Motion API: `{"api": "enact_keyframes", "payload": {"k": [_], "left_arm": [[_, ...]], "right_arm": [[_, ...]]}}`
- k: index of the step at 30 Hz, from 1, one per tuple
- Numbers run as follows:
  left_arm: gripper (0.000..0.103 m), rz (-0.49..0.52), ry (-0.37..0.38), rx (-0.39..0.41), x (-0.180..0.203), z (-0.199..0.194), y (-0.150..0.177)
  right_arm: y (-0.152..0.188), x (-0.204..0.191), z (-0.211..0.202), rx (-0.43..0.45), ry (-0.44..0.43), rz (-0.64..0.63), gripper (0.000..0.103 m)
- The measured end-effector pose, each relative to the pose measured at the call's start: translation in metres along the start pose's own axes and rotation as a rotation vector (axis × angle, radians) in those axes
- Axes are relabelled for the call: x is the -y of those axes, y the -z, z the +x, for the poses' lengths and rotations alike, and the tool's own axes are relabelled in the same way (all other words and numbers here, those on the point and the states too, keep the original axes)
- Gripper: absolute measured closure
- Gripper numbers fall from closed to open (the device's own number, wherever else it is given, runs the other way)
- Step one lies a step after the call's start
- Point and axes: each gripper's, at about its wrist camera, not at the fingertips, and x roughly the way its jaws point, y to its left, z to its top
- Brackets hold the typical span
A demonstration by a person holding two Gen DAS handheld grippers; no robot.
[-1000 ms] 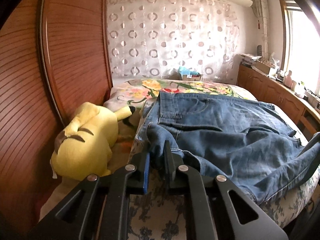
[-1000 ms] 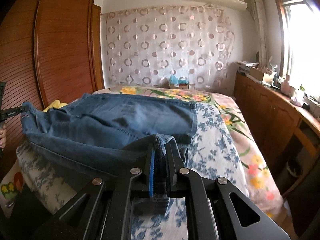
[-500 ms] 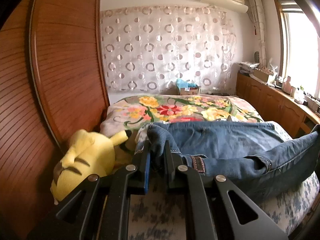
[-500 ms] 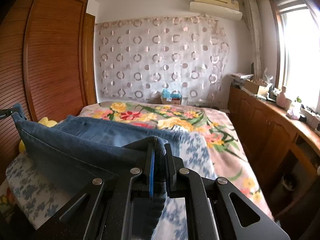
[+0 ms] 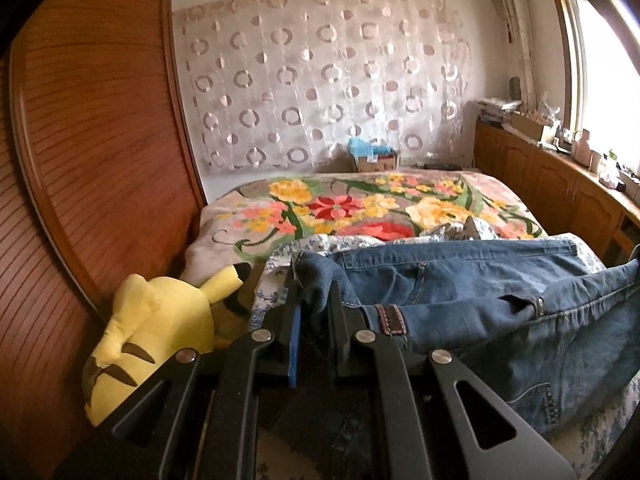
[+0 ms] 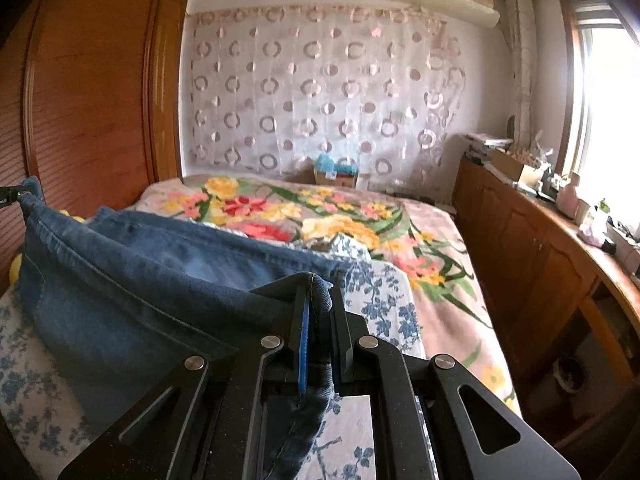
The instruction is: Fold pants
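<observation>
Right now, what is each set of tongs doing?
Left tongs: shut on the jeans.
Right tongs: shut on the jeans.

Window (image 6: pixel 608 92) glare – fisheye-warped, slightly blurred

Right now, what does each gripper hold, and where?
Both hold the jeans: left gripper and right gripper each pinch a bunched edge at opposite ends.

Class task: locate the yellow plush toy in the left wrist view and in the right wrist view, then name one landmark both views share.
Left wrist view: the yellow plush toy lies lower left, beside the wooden wardrobe.
Right wrist view: only a yellow sliver shows at the far left edge, behind the blue denim jeans.
Shared landmark: the cardboard box with blue contents below the circle-patterned curtain.
</observation>
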Motion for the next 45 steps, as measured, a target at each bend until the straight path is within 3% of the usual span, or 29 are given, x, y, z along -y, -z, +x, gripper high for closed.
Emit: {"api": "enact_keyframes", "payload": {"k": [7, 12, 24, 34, 39, 41, 44, 45], "left_arm": [[0.092, 0.006, 0.002, -0.013, 0.003, 0.027, -0.005], [0.092, 0.003, 0.003, 0.008, 0.003, 0.042, -0.026], [0.092, 0.014, 0.006, 0.012, 0.01, 0.091, -0.068], [0.09, -0.021, 0.021, -0.077, 0.009, 0.118, -0.053], [0.075, -0.025, 0.04, -0.093, 0.007, 0.109, -0.049], [0.057, -0.016, 0.051, -0.079, 0.007, 0.1, -0.049], [0.041, -0.011, 0.081, -0.073, 0.009, 0.09, -0.049], [0.036, -0.004, 0.095, -0.073, 0.012, 0.085, -0.048]], "right_arm": [[-0.032, 0.004, 0.025, -0.009, 0.019, -0.024, 0.095], [-0.049, 0.007, 0.03, 0.014, 0.032, -0.036, 0.095], [-0.063, 0.006, 0.079, 0.013, 0.069, -0.066, 0.095], [-0.053, 0.007, 0.123, -0.091, 0.049, -0.062, 0.095], [-0.076, 0.02, 0.125, -0.1, 0.016, -0.032, 0.095], [-0.079, 0.021, 0.124, -0.093, 0.012, -0.028, 0.087], [-0.079, 0.022, 0.121, -0.079, 0.013, -0.018, 0.073], [-0.079, 0.023, 0.12, -0.074, 0.014, -0.014, 0.061]]}}
